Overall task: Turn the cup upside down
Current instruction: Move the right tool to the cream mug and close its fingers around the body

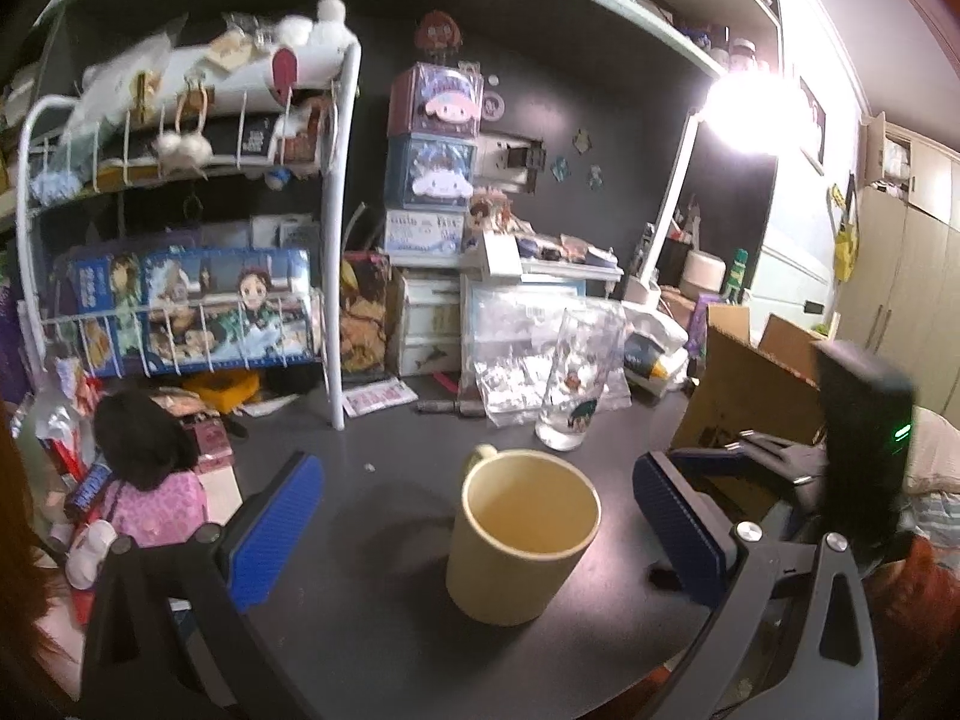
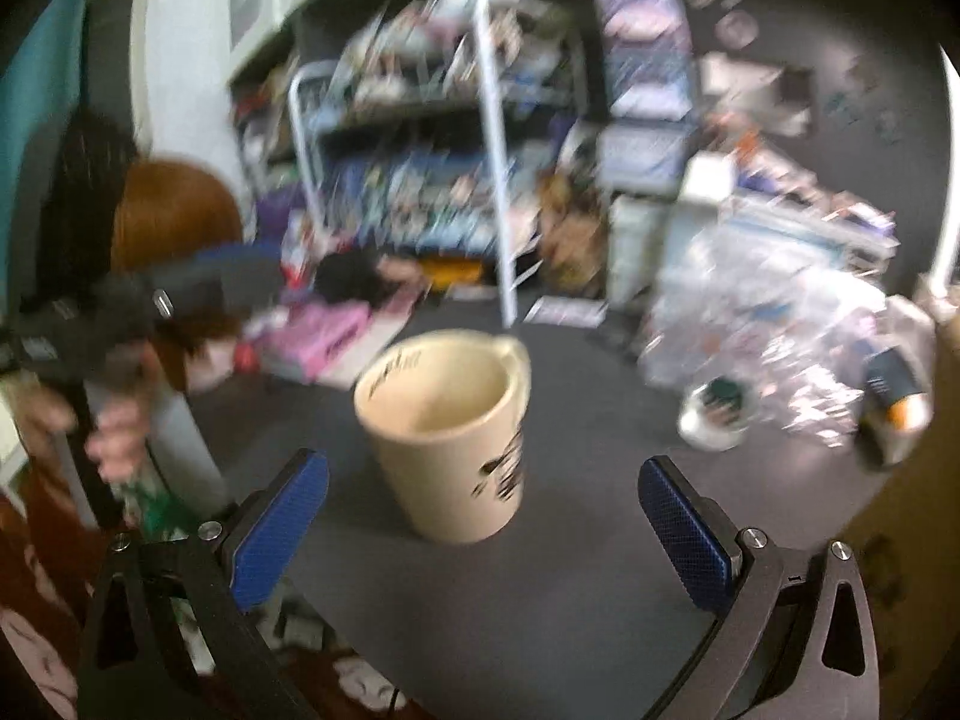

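A cream mug [image 1: 521,534] stands upright, mouth up, on the dark desk [image 1: 372,600]. Its handle points away from the left wrist camera. My left gripper [image 1: 480,516] is open, its blue pads [image 1: 276,528] on either side of the mug, not touching it. In the blurred right wrist view the same mug [image 2: 450,438] stands upright with black print on its side. My right gripper [image 2: 480,516] is open and empty, just short of the mug. The right gripper body [image 1: 858,444] shows at the right of the left wrist view.
A clear drinking glass [image 1: 570,390] and plastic bags [image 1: 510,360] stand behind the mug. A white wire rack [image 1: 180,276] with boxes fills the back left. A doll [image 1: 144,468] sits at the left. A cardboard box [image 1: 738,396] is at the right.
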Available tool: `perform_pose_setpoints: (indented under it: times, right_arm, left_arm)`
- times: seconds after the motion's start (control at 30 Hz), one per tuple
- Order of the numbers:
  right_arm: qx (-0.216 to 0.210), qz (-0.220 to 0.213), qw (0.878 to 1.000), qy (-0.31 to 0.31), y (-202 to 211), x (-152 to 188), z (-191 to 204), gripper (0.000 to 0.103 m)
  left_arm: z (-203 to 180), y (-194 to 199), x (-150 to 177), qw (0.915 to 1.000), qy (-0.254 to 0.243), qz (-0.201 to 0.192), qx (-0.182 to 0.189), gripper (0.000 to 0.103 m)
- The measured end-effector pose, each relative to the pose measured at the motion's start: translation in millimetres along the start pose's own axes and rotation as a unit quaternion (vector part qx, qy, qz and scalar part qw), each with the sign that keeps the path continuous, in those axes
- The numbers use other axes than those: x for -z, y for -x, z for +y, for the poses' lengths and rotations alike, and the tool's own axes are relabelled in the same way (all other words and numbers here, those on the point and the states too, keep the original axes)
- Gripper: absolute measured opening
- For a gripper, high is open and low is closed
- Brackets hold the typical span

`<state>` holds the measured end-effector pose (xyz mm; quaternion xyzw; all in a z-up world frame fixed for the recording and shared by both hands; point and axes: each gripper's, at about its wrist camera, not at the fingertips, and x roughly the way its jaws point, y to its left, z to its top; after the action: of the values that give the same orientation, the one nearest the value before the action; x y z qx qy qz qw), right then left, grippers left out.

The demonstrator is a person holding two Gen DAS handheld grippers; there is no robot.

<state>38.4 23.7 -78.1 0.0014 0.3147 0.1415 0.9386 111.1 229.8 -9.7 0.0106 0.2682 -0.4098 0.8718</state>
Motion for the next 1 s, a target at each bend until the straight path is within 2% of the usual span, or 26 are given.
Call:
perform_pose_setpoints:
  times: [0.07, 0.23, 0.3, 0.43, 0.5, 0.73, 0.87, 1.0]
  right_arm:
    - [-0.014, 0.029, 0.999, 0.002, -23, 5, 2, 0.103]
    - [-0.028, 0.064, 0.998, -0.004, -64, 10, 3, 0.102]
    - [-0.033, 0.077, 0.996, -0.006, -75, 12, 3, 0.094]
    - [-0.034, 0.089, 0.995, -0.017, -88, 13, -1, 0.088]
    - [-0.045, 0.095, 0.994, -0.022, -92, 14, -1, 0.079]
    - [-0.05, 0.096, 0.994, -0.028, -92, 16, -1, 0.08]
    - [-0.05, 0.094, 0.994, -0.03, -92, 16, -1, 0.08]
    - [-0.047, 0.095, 0.994, -0.033, -94, 14, -2, 0.081]
  left_arm:
    - [6, -4, 5, 0.9998, 0.006, 0.01, 0.016, 0.103]
    - [20, -16, 19, 0.9983, 0.025, 0.031, 0.041, 0.102]
    - [25, -22, 24, 0.9969, 0.029, 0.041, 0.06, 0.102]
    - [26, -37, 31, 0.9931, 0.021, 0.064, 0.095, 0.102]
    - [24, -50, 34, 0.9919, 0.016, 0.08, 0.098, 0.102]
    - [10, -91, 38, 0.9873, 0.009, 0.108, 0.116, 0.101]
    - [0, -104, 37, 0.9855, -0.001, 0.113, 0.127, 0.087]
    - [-3, -109, 35, 0.9867, -0.005, 0.112, 0.118, 0.086]
